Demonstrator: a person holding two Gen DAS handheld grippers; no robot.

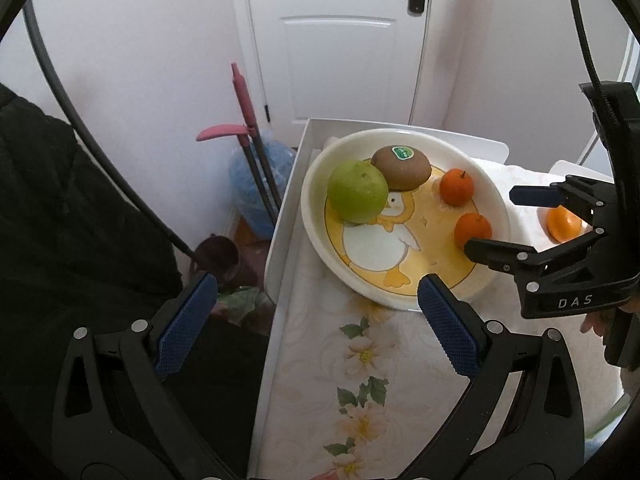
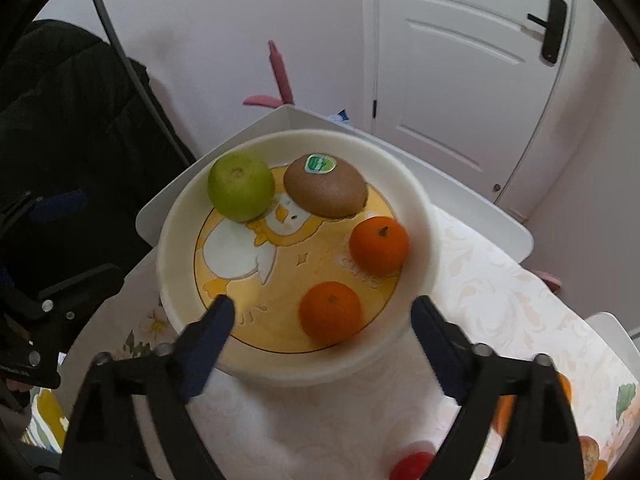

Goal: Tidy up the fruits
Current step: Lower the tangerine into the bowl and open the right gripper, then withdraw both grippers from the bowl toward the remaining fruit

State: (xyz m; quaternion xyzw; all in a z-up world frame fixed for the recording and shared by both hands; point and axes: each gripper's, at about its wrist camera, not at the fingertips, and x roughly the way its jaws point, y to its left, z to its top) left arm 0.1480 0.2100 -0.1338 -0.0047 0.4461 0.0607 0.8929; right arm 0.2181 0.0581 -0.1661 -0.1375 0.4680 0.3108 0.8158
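Observation:
A white bowl (image 1: 500, 216) (image 2: 168, 248) with a yellow duck picture holds a green apple (image 1: 357, 191) (image 2: 241, 185), a brown kiwi (image 1: 401, 168) (image 2: 326, 188) with a green sticker, and two small oranges (image 1: 456, 187) (image 1: 472, 231) (image 2: 379, 244) (image 2: 331, 313). My left gripper (image 1: 316, 312) is open and empty, short of the bowl's near rim. My right gripper (image 2: 322, 316) (image 1: 490, 222) is open and empty, its fingers just above the bowl's near edge beside the nearer orange. Another orange (image 1: 564, 222) lies on the table behind the right gripper.
The bowl sits on a white table (image 1: 312, 360) with a floral cloth and raised rim. A red fruit (image 2: 412, 465) lies near the bottom edge of the right wrist view. A pink-handled broom (image 1: 250, 128), blue bag (image 1: 256, 184) and white door (image 1: 340, 40) stand behind. A dark jacket (image 1: 60, 220) is on the left.

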